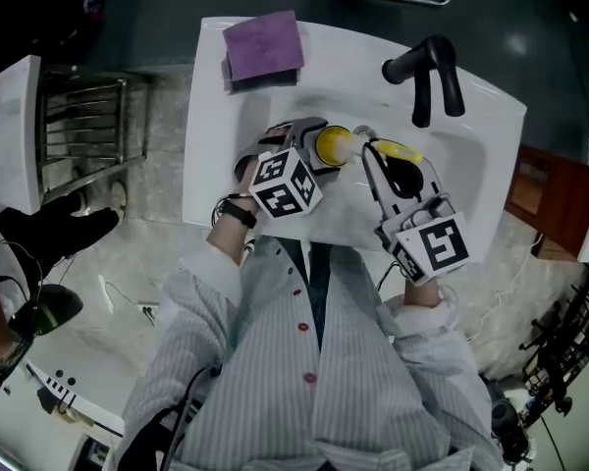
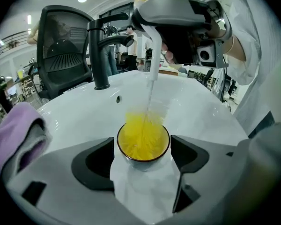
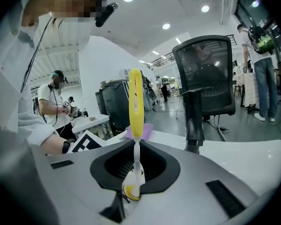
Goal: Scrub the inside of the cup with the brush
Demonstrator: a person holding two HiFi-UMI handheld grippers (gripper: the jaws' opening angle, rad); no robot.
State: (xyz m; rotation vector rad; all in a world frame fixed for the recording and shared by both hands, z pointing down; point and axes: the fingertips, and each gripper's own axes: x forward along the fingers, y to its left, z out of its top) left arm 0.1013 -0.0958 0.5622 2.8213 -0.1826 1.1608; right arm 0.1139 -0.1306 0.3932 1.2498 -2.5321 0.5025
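Head view first: we see a white sink (image 1: pixel 481 126) with a black tap (image 1: pixel 427 72) at its back edge and a purple cloth (image 1: pixel 263 45) lying on the rim well to the left of the tap. In the basin, near the tap and on its cloth side, the left gripper (image 1: pixel 319 145) holds a cup (image 1: pixel 332 143) with a yellow inside, while the right gripper (image 1: pixel 398 170) sits just below the tap with the yellow handle of a brush (image 1: pixel 398 151) in it. From the left gripper view, we find the cup (image 2: pixel 143 146) lodged between the two jaws of the left gripper (image 2: pixel 143 159), which are parted only by its width and press on its sides, its mouth facing the tap (image 2: pixel 100 55). The brush (image 2: pixel 143 130) has its bristles inside the cup as a yellow blur, and its white stem rises to the right gripper (image 2: pixel 178 13) above. The cloth (image 2: pixel 14 135) lies left of the tap. From the right gripper view, we see the jaws of the right gripper (image 3: pixel 136 159) pressed together on the thin stem of the brush (image 3: pixel 136 104), its handle upright left of the tap (image 3: pixel 194 121), and the cup (image 3: pixel 133 187) partly visible under the jaws.
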